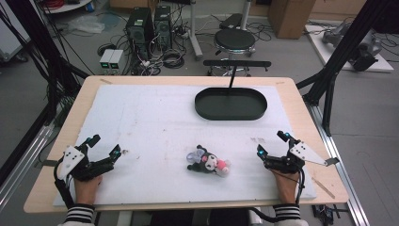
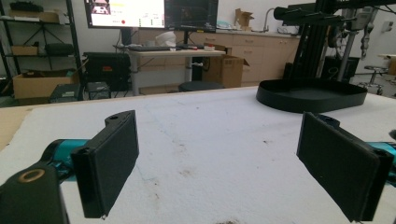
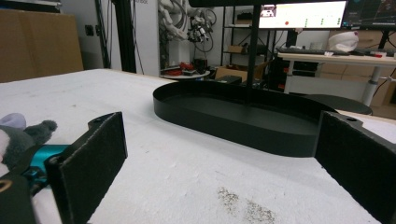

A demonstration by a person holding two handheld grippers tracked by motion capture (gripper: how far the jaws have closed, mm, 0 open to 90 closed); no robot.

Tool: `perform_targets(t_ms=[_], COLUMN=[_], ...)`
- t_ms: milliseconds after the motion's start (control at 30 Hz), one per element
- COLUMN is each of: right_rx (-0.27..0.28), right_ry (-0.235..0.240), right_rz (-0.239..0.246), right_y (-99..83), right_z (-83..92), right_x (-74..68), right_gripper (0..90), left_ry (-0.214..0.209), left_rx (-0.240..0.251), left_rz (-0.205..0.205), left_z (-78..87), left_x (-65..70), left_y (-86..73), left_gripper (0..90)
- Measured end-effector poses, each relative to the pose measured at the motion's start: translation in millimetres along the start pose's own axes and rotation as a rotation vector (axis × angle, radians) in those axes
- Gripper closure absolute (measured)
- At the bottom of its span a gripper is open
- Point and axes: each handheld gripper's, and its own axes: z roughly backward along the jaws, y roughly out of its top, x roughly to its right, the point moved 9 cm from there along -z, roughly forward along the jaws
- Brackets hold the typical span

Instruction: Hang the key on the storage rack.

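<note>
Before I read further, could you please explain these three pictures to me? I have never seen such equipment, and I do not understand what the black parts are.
A person sits at a wooden table covered with a white foam sheet. Each hand holds a black two-jaw gripper: the left gripper and the right gripper. One picture is taken from above. The other two come from cameras riding on each gripper, so the black pads at the bottom are its own jaws. Both grippers are open and hold nothing. On the sheet lie a small black, white and pink plush toy and, farther away, an empty black oval tray.
</note>
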Motion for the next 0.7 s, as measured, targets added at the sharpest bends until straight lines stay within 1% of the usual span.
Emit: perform_targets(t_ms=[100,167,233,267,400,533,633,667,700], right_rx=[0.001,0.000,-0.003,-0.005,-0.006,-0.010,-0.013,-0.017,-0.017], right_ry=[-0.002,-0.002,0.000,-0.001,-0.002,0.002,0.003,0.006,0.006], right_rz=[-0.005,-0.005,0.002,0.018,0.023,0.027,0.021,0.006,0.006], right_y=[0.1,0.0,-0.2,-0.2,-0.3,-0.5,-0.5,-0.6,-0.6], right_z=[0.1,0.2,0.0,-0.5,-0.6,-0.9,-1.2,-1.5,-1.5], right_x=[-0.2,-0.3,-1.2,-2.0,-2.1,-2.7,-2.4,-1.5,-1.5], right_gripper=[1.9,1.9,1.9,1.9,1.9,1.9,1.9,1.9,1.9], left_ry=[0.000,0.000,0.000,0.000,0.001,0.001,0.002,-0.001,-0.001], left_rx=[-0.001,-0.002,-0.002,-0.002,-0.008,-0.002,-0.001,-0.004,-0.004], left_rz=[-0.008,-0.005,-0.007,-0.006,-0.002,-0.002,-0.001,-0.006,-0.006], left_z=[0.2,-0.1,0.0,0.0,-0.5,-0.1,-0.2,0.0,0.0], left_x=[0.5,0.6,0.4,0.5,-0.2,0.2,0.2,0.4,0.4], left_y=[-0.1,-0.1,-0.1,-0.1,-0.5,-0.2,-0.1,-0.2,-0.2], left_gripper=[13.3,13.3,13.3,13.3,13.3,13.3,13.3,13.3,13.3])
